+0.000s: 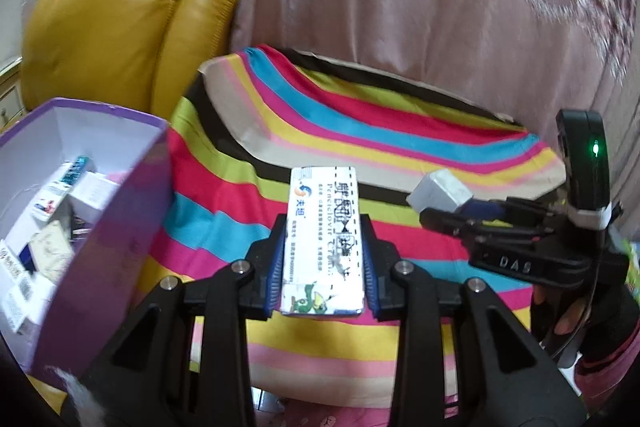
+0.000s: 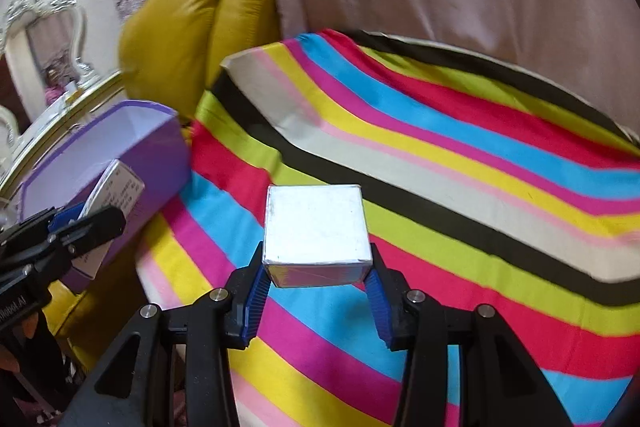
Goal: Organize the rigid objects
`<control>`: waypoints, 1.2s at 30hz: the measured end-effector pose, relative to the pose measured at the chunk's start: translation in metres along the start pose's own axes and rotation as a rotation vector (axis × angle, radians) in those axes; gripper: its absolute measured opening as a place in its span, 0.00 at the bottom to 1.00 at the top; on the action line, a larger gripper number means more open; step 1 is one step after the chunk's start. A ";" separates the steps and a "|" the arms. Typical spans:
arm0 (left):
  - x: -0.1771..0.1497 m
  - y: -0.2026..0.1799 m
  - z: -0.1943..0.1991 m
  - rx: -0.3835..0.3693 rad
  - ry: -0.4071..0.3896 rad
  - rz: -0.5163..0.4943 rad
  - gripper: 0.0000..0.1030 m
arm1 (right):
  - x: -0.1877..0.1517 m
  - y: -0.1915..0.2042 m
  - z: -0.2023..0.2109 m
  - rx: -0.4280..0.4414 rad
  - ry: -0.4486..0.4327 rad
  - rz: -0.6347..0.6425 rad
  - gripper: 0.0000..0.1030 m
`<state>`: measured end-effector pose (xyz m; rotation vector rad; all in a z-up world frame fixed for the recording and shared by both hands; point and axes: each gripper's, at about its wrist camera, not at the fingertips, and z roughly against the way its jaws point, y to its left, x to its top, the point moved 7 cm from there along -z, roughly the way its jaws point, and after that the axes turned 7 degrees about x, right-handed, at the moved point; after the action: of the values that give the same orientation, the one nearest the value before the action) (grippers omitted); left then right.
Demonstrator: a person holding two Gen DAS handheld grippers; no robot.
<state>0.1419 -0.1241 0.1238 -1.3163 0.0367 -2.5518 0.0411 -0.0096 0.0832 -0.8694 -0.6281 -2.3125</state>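
Observation:
My left gripper is shut on a long white medicine carton with printed text, held lengthwise above the striped cloth. My right gripper is shut on a white cube-shaped box, its blue pads pressing both sides. In the left wrist view the right gripper shows at the right with that white box. In the right wrist view the left gripper hangs near the purple box with the carton. The open purple box at the left holds several small cartons.
A bright striped cloth covers a raised surface with a step along its back. A yellow leather cushion stands behind the purple box. Pink curtain hangs at the back. An ornate mirror and dresser edge are far left.

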 end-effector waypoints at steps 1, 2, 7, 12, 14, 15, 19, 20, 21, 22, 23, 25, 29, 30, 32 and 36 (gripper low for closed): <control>0.003 0.005 0.003 0.005 -0.006 0.011 0.36 | 0.007 0.009 -0.001 0.016 -0.002 0.019 0.44; 0.008 0.013 0.010 0.011 -0.018 0.028 0.36 | 0.011 0.015 -0.001 0.023 -0.004 0.033 0.44; 0.030 0.062 0.049 0.086 -0.095 0.088 0.36 | 0.035 0.056 -0.003 0.073 -0.028 0.127 0.44; 0.039 0.115 0.077 0.189 -0.145 0.139 0.36 | 0.056 0.103 -0.012 0.161 -0.038 0.197 0.44; 0.039 0.135 0.083 0.235 -0.153 0.155 0.36 | 0.062 0.124 -0.018 0.189 -0.038 0.237 0.44; 0.039 0.143 0.085 0.256 -0.156 0.159 0.36 | 0.065 0.134 -0.020 0.201 -0.040 0.255 0.44; 0.038 0.179 0.091 0.359 -0.147 0.148 0.36 | 0.080 0.181 -0.037 0.270 -0.030 0.321 0.44; 0.038 0.187 0.093 0.386 -0.140 0.142 0.36 | 0.083 0.193 -0.043 0.287 -0.025 0.334 0.44; 0.038 0.199 0.094 0.421 -0.137 0.142 0.36 | 0.087 0.207 -0.049 0.307 -0.017 0.349 0.44; 0.037 0.205 0.097 0.433 -0.138 0.145 0.36 | 0.088 0.217 -0.052 0.322 -0.011 0.360 0.44; 0.036 0.214 0.099 0.447 -0.136 0.150 0.36 | 0.088 0.229 -0.056 0.337 -0.004 0.376 0.44; 0.035 0.228 0.102 0.480 -0.129 0.150 0.36 | 0.090 0.252 -0.067 0.355 0.007 0.412 0.44; 0.029 0.250 0.100 0.563 -0.090 0.124 0.36 | 0.091 0.285 -0.082 0.390 0.029 0.448 0.44; 0.027 0.255 0.097 0.572 -0.080 0.127 0.36 | 0.090 0.292 -0.085 0.400 0.037 0.452 0.44; 0.025 0.264 0.094 0.587 -0.061 0.144 0.36 | 0.089 0.306 -0.094 0.415 0.055 0.464 0.44; 0.021 0.281 0.085 0.613 -0.029 0.179 0.36 | 0.087 0.325 -0.114 0.414 0.101 0.495 0.44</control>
<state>0.2620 -0.3915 0.1497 -1.0457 -0.5598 -2.1358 0.1530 -0.3421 0.1377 -0.6204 -0.7197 -1.6911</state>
